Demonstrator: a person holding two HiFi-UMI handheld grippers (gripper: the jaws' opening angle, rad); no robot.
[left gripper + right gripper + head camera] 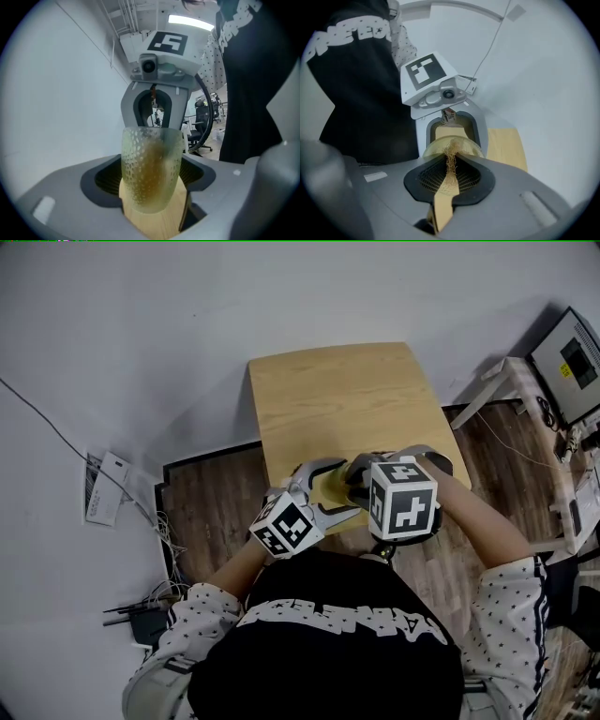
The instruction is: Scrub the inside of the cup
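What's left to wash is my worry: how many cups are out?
1: a dimpled cup, held in the left gripper above the table's near edge, the right gripper's scrubber inside it. No other shows.

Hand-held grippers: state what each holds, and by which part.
The left hand-held gripper clamps the cup by its side walls. The right hand-held gripper pinches the tan fibre scrubber by its strands.

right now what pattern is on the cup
Dimpled, bubbly texture over the clear yellowish cup; best in the left gripper view.
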